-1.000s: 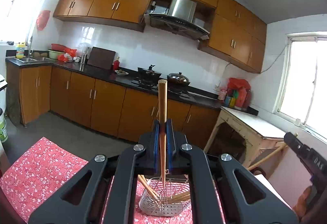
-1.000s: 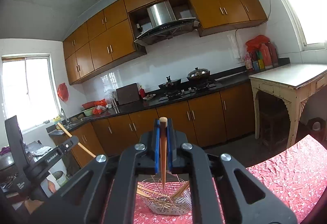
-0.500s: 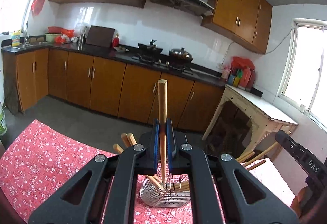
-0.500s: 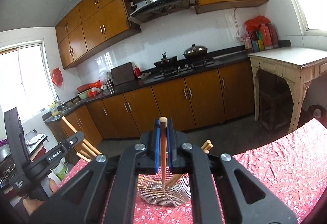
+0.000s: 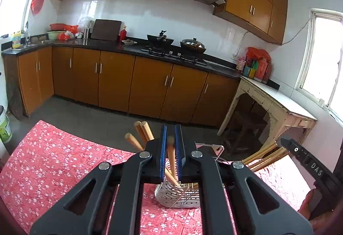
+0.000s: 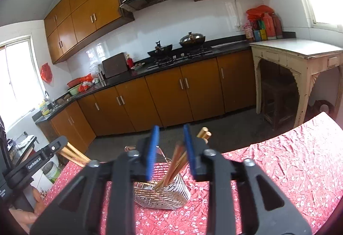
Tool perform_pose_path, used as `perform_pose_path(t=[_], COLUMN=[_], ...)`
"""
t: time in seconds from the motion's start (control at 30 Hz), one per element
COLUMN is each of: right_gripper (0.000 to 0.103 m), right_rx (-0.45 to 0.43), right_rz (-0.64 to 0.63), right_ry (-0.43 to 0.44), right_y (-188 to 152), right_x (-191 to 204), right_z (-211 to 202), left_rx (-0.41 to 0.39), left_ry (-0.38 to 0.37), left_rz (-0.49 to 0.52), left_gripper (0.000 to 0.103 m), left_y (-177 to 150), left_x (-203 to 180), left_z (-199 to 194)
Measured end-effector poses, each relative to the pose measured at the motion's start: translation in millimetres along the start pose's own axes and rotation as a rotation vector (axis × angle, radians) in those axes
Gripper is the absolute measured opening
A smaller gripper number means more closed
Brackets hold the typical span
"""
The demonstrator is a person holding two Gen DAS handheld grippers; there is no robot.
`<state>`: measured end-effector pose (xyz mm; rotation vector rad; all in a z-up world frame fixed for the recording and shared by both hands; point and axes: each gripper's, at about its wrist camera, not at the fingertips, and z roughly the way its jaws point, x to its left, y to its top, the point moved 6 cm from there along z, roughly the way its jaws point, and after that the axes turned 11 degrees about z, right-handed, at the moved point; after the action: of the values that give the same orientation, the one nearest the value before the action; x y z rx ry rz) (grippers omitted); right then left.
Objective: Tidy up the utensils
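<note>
Over red cloth (image 5: pixel 53 159), left gripper (image 5: pixel 170 155) should part wider, freeing its loosely held chopstick (image 5: pixel 171 154) into the rack (image 5: pixel 178 196); right gripper (image 6: pixel 170 149) hangs released.

Shiny wire metal basket (image 5: pixel 178 196), matt wood chopsticks (image 5: pixel 140 132), creased floral cloth tablecloth (image 6: pixel 289 166)

Right gripper (image 6: pixel 170 150): low centre of the view; blue pads (image 6: pixel 152 149) stand well apart with nothing between them
Wire basket (image 6: pixel 162 190): just beyond the pads, towards 6 o'clock from them; stands on the red floral cloth (image 6: pixel 289 172)
Chopsticks (image 6: pixel 178 162): wooden; they lean in the basket towards 1 o'clock, tops showing past the right pad; one looks blurred
Left gripper (image 6: pixel 38 159): at 9 o'clock, by the frame edge; whether its fingers are apart or together is not visible; wooden sticks (image 6: pixel 74 154) show just beside it
Counter (image 6: pixel 171 61): at 12 o'clock; black top; pots on the stove
</note>
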<state>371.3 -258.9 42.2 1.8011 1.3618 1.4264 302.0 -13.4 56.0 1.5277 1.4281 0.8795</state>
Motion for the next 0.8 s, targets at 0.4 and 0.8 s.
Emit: perform_pose_path(t=[0.4, 0.8], right_gripper=[0.06, 0.099], right_rx=[-0.117, -0.209], right_rz=[-0.068, -0.153], right_ry=[-0.007, -0.034], right_y=[0, -52], right_x=[13, 21], right_z=[-64, -123], left_rx=[-0.039, -0.085], left_ry=[0.027, 0.056], left_rz=[-0.022, 0.066], left_gripper=[0.046, 0.096], left_y=[-4, -48], left_x=[18, 27], left_z=[-44, -93])
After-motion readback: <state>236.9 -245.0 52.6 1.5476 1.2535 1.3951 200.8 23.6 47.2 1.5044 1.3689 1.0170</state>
